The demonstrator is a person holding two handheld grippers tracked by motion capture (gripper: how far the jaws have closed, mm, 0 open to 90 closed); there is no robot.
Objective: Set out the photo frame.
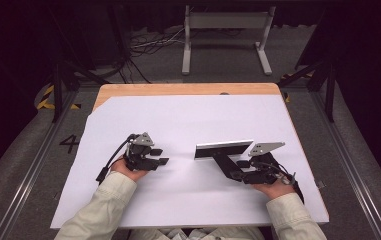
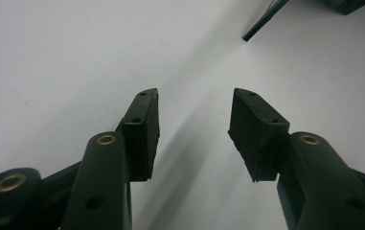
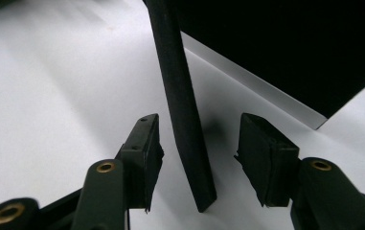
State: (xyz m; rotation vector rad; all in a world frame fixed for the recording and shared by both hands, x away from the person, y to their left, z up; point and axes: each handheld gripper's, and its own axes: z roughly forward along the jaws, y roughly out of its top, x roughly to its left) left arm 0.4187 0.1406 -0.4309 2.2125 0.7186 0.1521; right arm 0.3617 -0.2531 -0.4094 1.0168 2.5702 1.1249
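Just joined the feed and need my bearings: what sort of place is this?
Likely a lab recording station: a table covered by a white sheet, dark curtains around it, loose cables and a metal stand on the grey floor.

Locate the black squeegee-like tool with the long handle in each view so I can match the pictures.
High view: the tool lies right of centre on the white sheet.
Left gripper view: a dark tip, apparently the tool's, top right.
Right gripper view: its handle stands between the open jaws.
Shared landmark: the white sheet.
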